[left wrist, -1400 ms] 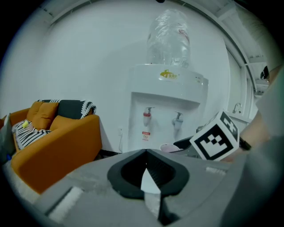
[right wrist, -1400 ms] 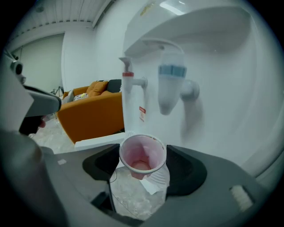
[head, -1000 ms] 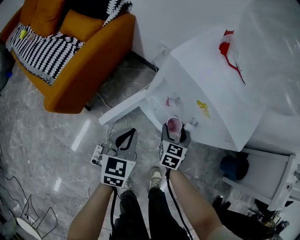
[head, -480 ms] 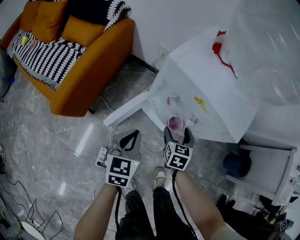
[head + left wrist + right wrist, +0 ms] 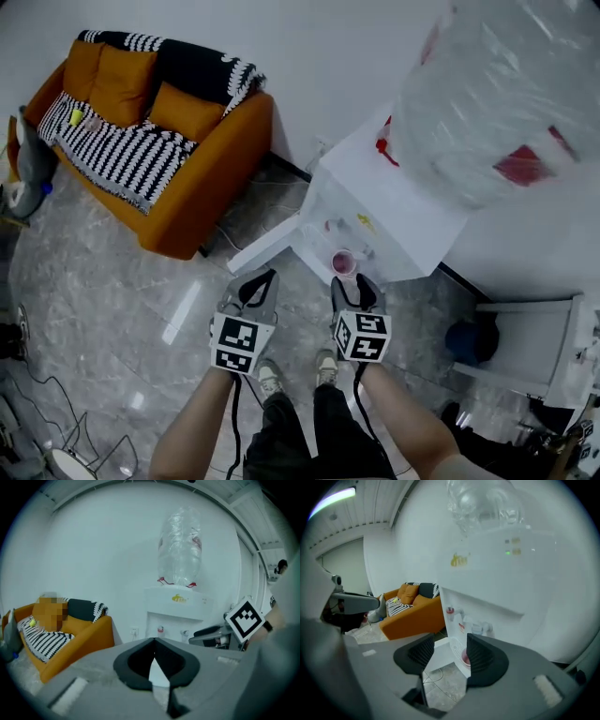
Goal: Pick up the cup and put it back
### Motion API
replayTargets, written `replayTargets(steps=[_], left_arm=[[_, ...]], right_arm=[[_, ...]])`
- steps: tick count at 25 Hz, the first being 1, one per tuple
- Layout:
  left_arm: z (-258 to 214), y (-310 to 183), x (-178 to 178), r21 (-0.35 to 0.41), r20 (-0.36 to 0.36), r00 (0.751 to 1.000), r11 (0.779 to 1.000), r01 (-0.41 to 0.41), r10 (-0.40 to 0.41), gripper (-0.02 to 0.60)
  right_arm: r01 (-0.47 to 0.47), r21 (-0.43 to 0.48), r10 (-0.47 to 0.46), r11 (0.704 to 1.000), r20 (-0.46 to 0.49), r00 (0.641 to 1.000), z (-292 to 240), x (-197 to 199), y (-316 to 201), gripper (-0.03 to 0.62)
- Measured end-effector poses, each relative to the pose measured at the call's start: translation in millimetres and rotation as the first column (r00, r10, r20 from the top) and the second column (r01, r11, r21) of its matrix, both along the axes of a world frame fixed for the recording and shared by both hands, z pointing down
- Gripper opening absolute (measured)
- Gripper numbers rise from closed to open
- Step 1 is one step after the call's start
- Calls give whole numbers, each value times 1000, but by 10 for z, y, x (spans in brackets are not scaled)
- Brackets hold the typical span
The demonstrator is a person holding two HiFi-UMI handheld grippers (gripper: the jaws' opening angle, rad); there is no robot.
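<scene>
The cup point(image 5: 343, 262) sits in the water dispenser's point(image 5: 375, 202) recess at frame centre, just beyond the right gripper point(image 5: 355, 284). Its fingers, half apart, have just been closing on nothing. The left gripper's point(image 5: 251, 281) fingers are pressed together, empty.

No text legible, yellow logo point(image 5: 178, 598) on the water dispenser point(image 5: 176, 616) front too blurred to read, coded square markers point(image 5: 236, 343) on left gripper point(image 5: 261, 277) and right gripper point(image 5: 354, 283), no letters
</scene>
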State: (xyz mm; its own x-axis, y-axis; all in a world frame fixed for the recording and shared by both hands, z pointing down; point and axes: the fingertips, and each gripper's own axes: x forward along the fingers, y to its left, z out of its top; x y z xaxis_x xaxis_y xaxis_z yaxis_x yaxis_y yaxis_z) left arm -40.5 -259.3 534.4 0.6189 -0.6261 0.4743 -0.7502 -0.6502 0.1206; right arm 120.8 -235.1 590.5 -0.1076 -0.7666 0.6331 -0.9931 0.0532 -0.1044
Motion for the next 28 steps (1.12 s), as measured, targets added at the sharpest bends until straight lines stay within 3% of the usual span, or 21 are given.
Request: replayTargets(steps=[6,10,17,23,28], left_arm=[[-898,121,-116,71,17,1000,997,-12,11,2],[-1517,285,-133,122,4,1000,993,-13,12,2],[-2486,588,-189,234,39,999,972,-19,10,2],[-3305,925,-228,335,-2,1000,942,-4,5,2],[-3784,1281,-359,356,-41,999,934,19,-5,2]], right_arm=[[67,78,-71,995,44,997,-1014,-186,149,179],[147,158,-152,976,20,988,-1792,-214,294,147],[219,312,-230,924,-3,973,-3074,-269,531,91],[304,390,-340,869,27,940,-3936,-561,961,81],[358,456,-399,815,-5,917,-4487,-700,1289,58]])
